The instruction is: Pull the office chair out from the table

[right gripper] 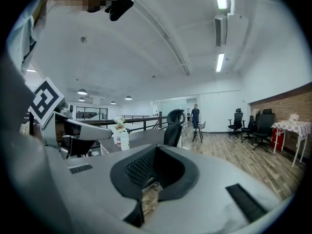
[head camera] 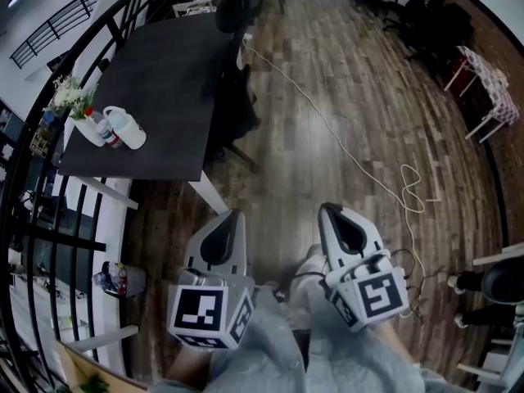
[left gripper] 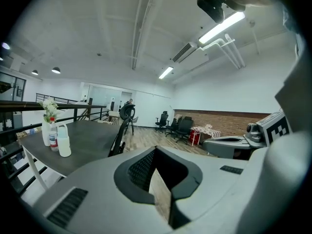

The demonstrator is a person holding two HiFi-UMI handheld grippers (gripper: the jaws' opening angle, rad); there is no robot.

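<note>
Much open floor point(head camera: 352, 113) borders office chair point(head camera: 236, 105) at table point(head camera: 155, 80) edge.

Office chair point(head camera: 239, 106) seat hidden under table point(head camera: 164, 72).

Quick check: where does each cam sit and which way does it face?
Head view: on the person's head, looking steeply down at floor, table and chair; left gripper, right gripper and the person's clothing show at the bottom.
Left gripper view: rides the left gripper, about level along its shut jaws toward table and chair; right gripper shows at right.
Right gripper view: rides the right gripper, along its shut jaws; left gripper and the person's torso show at left.
Shared: all three see table and chair.
</note>
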